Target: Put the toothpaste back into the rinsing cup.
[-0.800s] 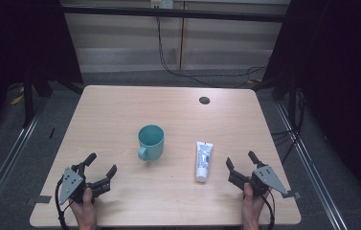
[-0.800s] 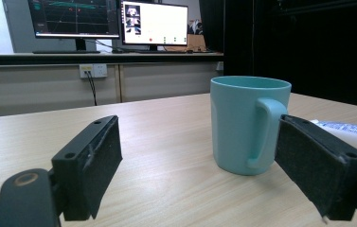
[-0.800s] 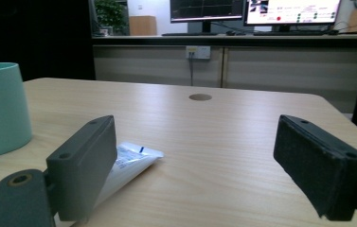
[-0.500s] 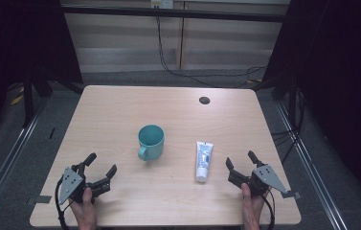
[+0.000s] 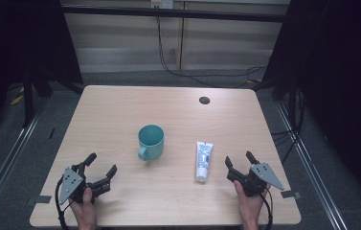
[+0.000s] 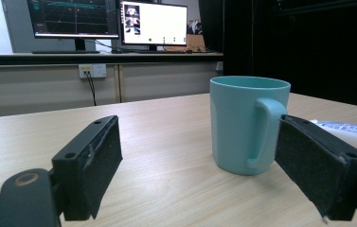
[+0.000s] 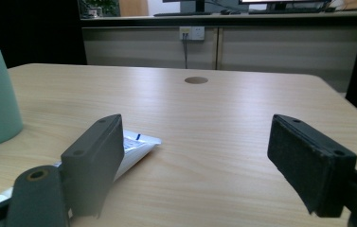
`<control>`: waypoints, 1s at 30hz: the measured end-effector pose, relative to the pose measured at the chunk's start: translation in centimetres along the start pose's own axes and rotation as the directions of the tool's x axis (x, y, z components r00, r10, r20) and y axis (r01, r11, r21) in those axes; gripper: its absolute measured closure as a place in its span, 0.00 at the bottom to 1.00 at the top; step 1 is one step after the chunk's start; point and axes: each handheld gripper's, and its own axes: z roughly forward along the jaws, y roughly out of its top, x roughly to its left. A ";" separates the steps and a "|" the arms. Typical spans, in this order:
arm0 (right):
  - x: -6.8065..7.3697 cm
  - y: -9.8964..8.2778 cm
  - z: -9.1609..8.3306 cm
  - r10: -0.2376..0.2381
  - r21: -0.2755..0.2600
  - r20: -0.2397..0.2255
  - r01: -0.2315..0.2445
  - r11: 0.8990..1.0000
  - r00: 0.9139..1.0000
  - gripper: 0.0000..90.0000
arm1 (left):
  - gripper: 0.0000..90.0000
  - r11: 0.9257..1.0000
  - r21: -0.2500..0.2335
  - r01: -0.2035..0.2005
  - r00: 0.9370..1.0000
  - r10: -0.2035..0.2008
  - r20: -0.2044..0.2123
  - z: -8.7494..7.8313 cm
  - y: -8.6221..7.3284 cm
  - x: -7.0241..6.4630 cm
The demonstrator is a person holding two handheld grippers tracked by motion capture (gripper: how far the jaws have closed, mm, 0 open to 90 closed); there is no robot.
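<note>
The left tongs (image 5: 100, 166) and the right tongs (image 5: 238, 158) are held wide open and empty at the near edge of the bench (image 5: 120, 105), apparently so that a reach can be started. The mug (image 5: 150, 142) is stood upright mid-bench, handle toward the left tongs. The tube (image 5: 203, 160) is laid flat just beside the right tongs, untouched.

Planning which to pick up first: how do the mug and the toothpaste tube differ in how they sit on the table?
The mug stands upright, mouth open to the top, handle toward the person's side; the toothpaste tube lies flat, lengthwise away from the person. The mug is teal and bulky; the tube is white with blue print, slim and low. The mug sits nearer the table's middle, the tube nearer the right gripper. Both rest untouched on the table.
</note>
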 end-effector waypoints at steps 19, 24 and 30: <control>0.7 1.9 -0.2 -0.008 0.072 -0.035 0.011 0.997 0.999 0.27 | 0.17 1.000 0.000 -0.002 1.000 0.002 -0.002 0.0 0.0 0.0; 0.7 2.6 0.0 0.003 0.109 -0.055 0.003 0.994 0.998 0.29 | 0.17 1.000 0.004 -0.009 1.000 0.009 0.003 0.0 0.0 0.0; 0.4 3.3 0.2 0.023 0.140 -0.067 -0.013 0.990 0.997 0.30 | 0.17 1.000 0.005 -0.009 1.000 0.009 0.001 0.0 0.0 0.0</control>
